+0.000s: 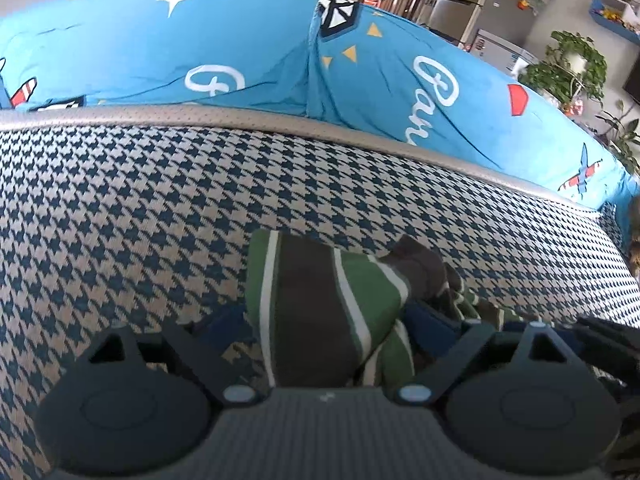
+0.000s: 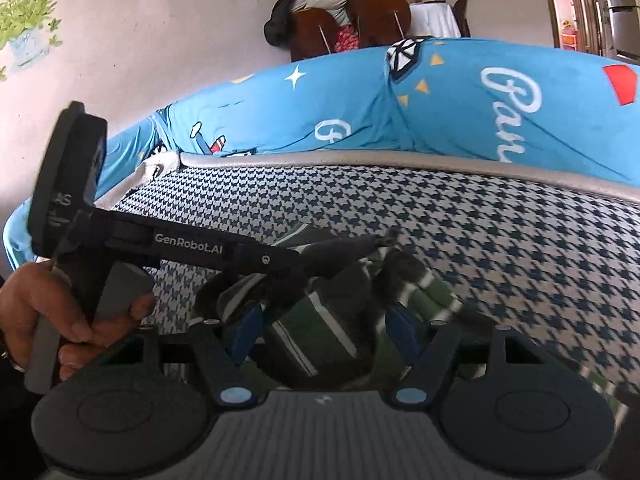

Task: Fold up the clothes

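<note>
A striped garment (image 1: 304, 280) in green, dark grey and white lies bunched on the houndstooth seat cover (image 1: 140, 200). My left gripper (image 1: 328, 320) stands wide over its near end. The cloth is between the blue pads (image 1: 430, 318), and a strip of seat shows beside the left pad. In the right wrist view the same garment (image 2: 344, 292) sits crumpled between the pads (image 2: 400, 326) of my right gripper (image 2: 324, 326), which stand apart without pinching it. A hand (image 2: 60, 320) holds the left gripper's handle at the left of that view, its fingers reaching over the cloth.
Blue printed back cushions (image 1: 200, 60) rise behind the seat, past a grey piped edge (image 1: 280, 116). Houndstooth seat spreads to the left and right of the garment. Beyond are potted plants (image 1: 568, 68), a fridge (image 1: 472, 0) and chairs piled with clothes (image 2: 340, 12).
</note>
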